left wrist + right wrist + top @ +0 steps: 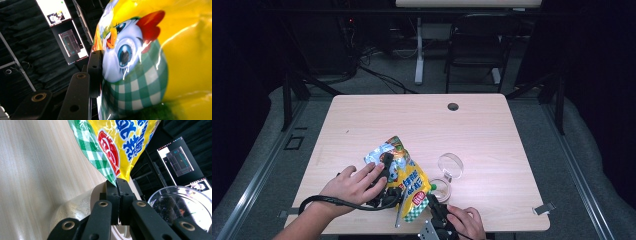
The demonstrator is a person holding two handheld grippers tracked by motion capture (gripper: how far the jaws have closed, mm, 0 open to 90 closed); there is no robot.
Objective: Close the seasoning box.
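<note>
A yellow seasoning bag (408, 179) with a cartoon chicken (130, 55) and green check print hangs tilted over the wooden table (422, 125). My left gripper (387, 166) is shut on the bag's upper side; in the left gripper view one black jaw presses the foil (98, 65) and the bag hides the other. My right gripper (431, 202) is shut on the bag's lower corner (117, 183), its jaws tight together. Just under that corner stands a small clear jar (441, 188) holding pale powder (72, 210).
A clear round lid (451, 165) lies just beyond the jar, also seen as a lid (180, 205) right of my jaws. A cable hole (453, 106) sits near the table's far edge. A chair (477, 45) and a desk leg stand behind the table.
</note>
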